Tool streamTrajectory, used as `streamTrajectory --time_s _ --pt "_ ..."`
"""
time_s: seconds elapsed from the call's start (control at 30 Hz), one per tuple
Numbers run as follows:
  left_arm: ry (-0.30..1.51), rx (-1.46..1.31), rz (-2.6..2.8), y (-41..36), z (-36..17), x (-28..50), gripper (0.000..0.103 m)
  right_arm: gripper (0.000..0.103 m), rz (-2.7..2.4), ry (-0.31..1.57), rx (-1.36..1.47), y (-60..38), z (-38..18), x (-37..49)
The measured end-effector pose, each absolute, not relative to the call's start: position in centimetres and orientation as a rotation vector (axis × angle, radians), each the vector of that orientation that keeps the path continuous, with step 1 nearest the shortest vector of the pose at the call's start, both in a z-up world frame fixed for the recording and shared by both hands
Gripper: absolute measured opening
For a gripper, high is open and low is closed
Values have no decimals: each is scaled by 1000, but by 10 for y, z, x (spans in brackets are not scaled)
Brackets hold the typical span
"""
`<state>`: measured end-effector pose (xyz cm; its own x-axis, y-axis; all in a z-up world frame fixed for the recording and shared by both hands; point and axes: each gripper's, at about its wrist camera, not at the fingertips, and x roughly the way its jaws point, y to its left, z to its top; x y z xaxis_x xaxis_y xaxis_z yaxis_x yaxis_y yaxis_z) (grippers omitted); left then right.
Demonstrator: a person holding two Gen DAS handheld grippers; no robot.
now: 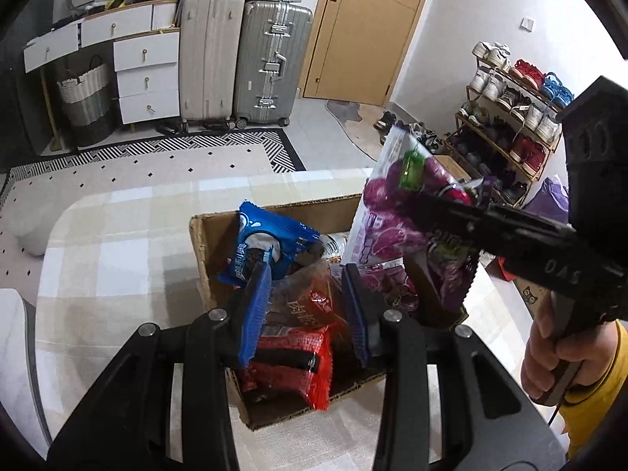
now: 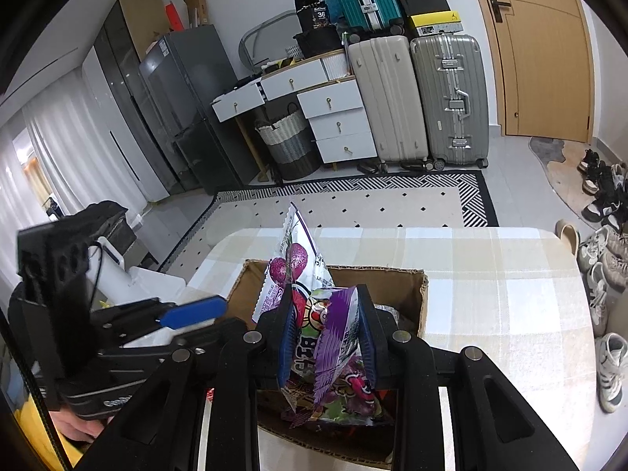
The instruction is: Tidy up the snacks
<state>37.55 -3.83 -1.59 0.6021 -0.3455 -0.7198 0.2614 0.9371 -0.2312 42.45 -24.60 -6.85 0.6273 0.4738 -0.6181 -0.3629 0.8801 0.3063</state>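
A cardboard box (image 1: pixel 204 251) sits on the checked tablecloth and holds several snack packs: a blue pack (image 1: pixel 271 243), red packs (image 1: pixel 298 357) and purple packs (image 1: pixel 392 286). My left gripper (image 1: pixel 310 306) is open above the red packs, with nothing between its blue pads. My right gripper (image 2: pixel 327 337) is shut on purple grape-candy packs (image 2: pixel 333 337) and holds them over the box (image 2: pixel 416 294). The same purple packs (image 1: pixel 396 204) show in the left wrist view, pinched in the right gripper (image 1: pixel 439 212) above the box's far right side.
The table (image 2: pixel 490 274) stands above a patterned rug (image 2: pixel 392 200). Suitcases (image 2: pixel 447 98), a white drawer unit (image 2: pixel 337 117) and a woven basket (image 2: pixel 286 145) line the far wall. A shoe rack (image 1: pixel 506 125) stands right. The left gripper (image 2: pixel 188 312) shows at the left.
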Motion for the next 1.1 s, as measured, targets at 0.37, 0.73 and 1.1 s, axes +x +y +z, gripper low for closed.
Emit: streamTrajectory --time_s 0.37,0.73,1.1 --pt "849 -99 -342 -31 0 347 34 45 456 809 131 -237 -77 434" --pt "822 -99 -322 -22 22 317 36 47 427 772 152 -254 -64 410" --pt "772 -85 -298 -25 58 272 40 47 438 698 165 -267 -37 366"
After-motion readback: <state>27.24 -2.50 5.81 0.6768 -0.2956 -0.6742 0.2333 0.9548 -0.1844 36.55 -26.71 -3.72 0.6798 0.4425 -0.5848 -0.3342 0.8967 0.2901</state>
